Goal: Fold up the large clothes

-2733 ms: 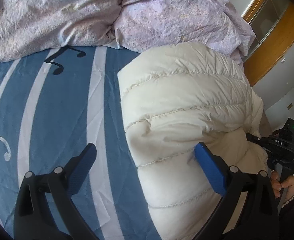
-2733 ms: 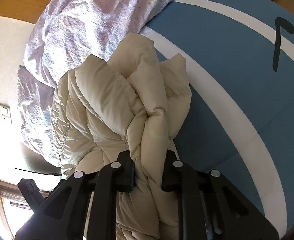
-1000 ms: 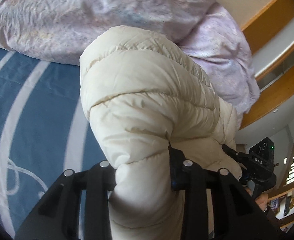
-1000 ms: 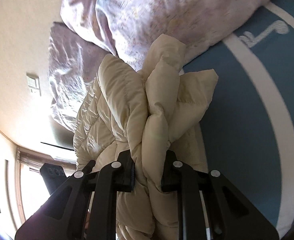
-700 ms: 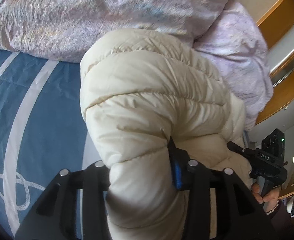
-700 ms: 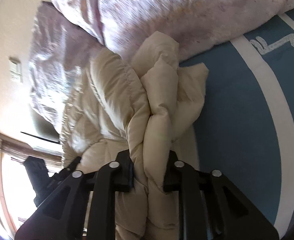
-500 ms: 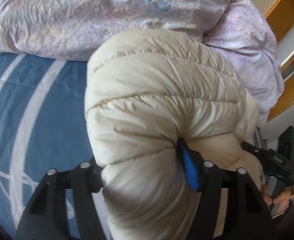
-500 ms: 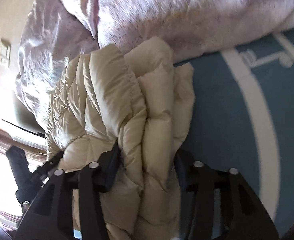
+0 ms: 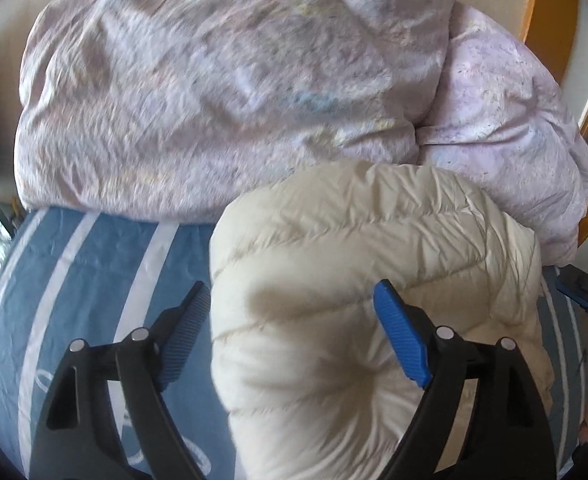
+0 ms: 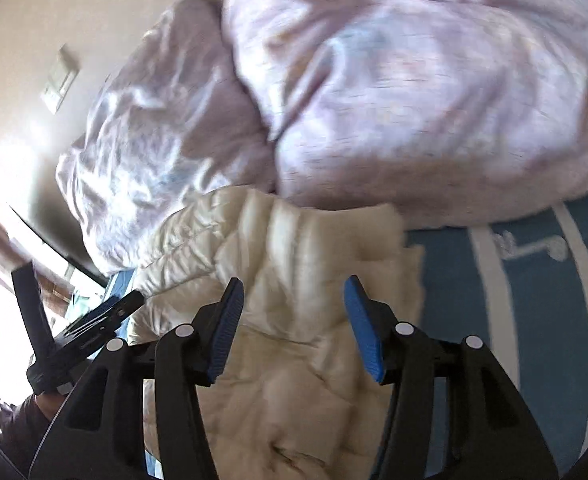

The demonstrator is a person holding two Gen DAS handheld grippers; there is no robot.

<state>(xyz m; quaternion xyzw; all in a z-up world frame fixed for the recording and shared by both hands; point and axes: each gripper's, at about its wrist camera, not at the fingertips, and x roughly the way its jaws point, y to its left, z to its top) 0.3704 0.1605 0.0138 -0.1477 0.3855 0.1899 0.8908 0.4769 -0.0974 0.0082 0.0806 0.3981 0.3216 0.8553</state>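
**Now loosed: both claws standing open over the folded jacket**

Lying on the bed (image 9: 94,264), bundled, with its far end touching the duvet (image 9: 230,92). Left claw (image 9: 294,332) gaping wide, blue pads (image 9: 400,336) flanking the jacket (image 9: 334,280) but not pinching it; the left pad apparently just beside the cloth, the right pad apparently resting against it. Right claw (image 10: 290,320) likewise spread, gripping nothing, hovering over the jacket (image 10: 294,280) near its cream folds.

Looking light, puffy and springy: likely compressing under a pinch and puffing back, so probably wanting to unfold on its own. Shell looking smooth, possibly slippery. Best holds probably being the quilted seams or a folded edge, taking several layers at once instead of one slick skin.

Running its long axis away from the cameras, toward the duvet, rounded fold pointing that way in the left view. Appearing lopsided in the right view, layers fanning out toward the striped sheet; blur hiding finer detail there.
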